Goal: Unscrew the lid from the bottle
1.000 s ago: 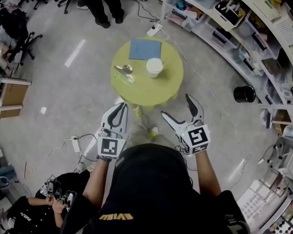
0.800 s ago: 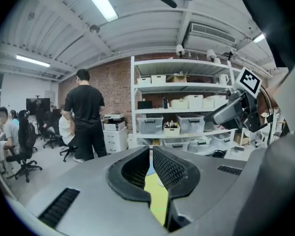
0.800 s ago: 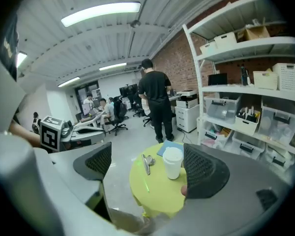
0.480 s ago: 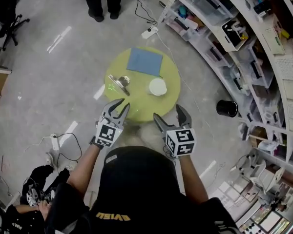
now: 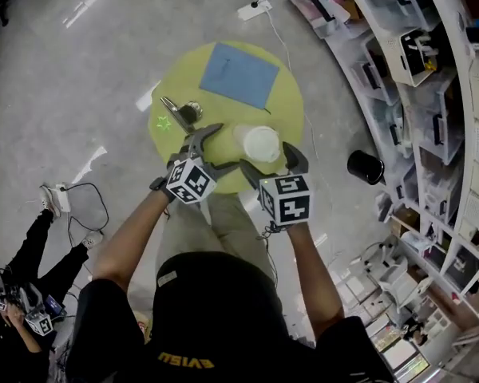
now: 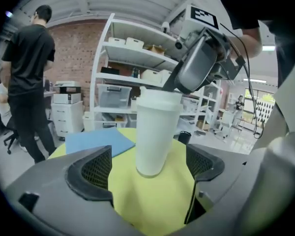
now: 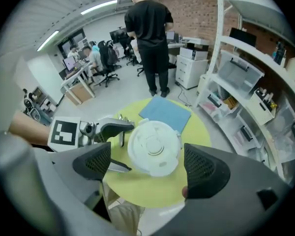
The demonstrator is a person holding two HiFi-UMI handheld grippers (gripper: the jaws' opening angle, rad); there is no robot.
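A white bottle (image 5: 261, 143) with a white lid (image 7: 154, 145) stands upright near the front of the round yellow-green table (image 5: 176, 138). My left gripper (image 5: 226, 146) comes at it from the left, low and nearly level. Its jaws have just been opening and now stand wide, with the bottle (image 6: 157, 132) just ahead of the gap and untouched. My right gripper (image 5: 270, 159) hangs over the lid, pointing steeply down. Its jaws have just opened a little wider, with the pads (image 7: 93, 161) off to either side of the lid and not touching it.
A blue cloth (image 5: 239, 74) lies at the table's far side, and a small metal item (image 5: 180, 114) sits at its left. Shelving with bins (image 5: 415, 94) curves along the right, with a black bin (image 5: 363, 166) on the floor. A person (image 7: 150, 28) stands beyond the table.
Both grippers have come forward and down, from in front of my body to the bottle on the table. The left jaws went from shut to wide open.
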